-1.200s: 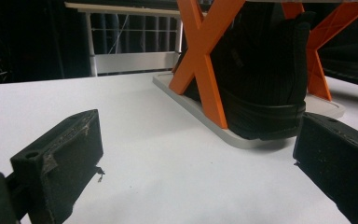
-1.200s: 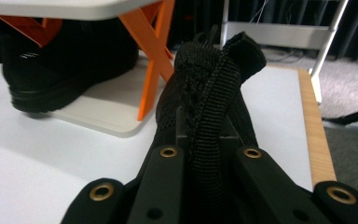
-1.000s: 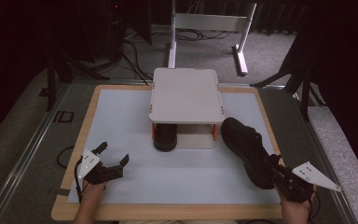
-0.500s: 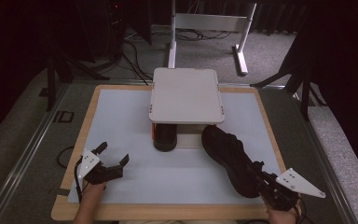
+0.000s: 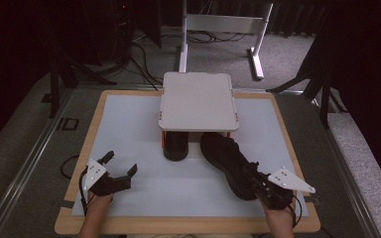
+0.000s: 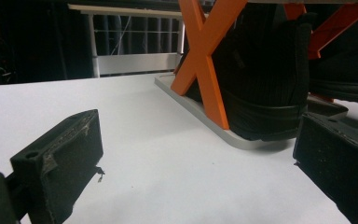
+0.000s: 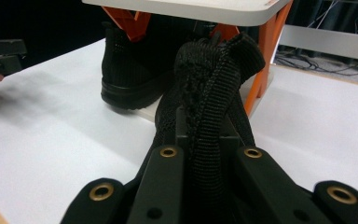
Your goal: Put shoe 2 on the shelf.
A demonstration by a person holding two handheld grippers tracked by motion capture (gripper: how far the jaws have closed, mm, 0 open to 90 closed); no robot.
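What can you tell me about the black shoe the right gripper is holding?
The black shoe is a knit-mesh sneaker with a woven heel loop. It lies slanted on the white mat, toe toward the small rack, beside a second shoe under it. The right gripper is shut on its heel strap.

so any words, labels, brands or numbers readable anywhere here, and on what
"ID": dark marks on the grey floor strip left of the table; it looks like that, but it is small and uncertain.
No brand or label can be read on the held shoe, the shoe under the rack, or the rack.
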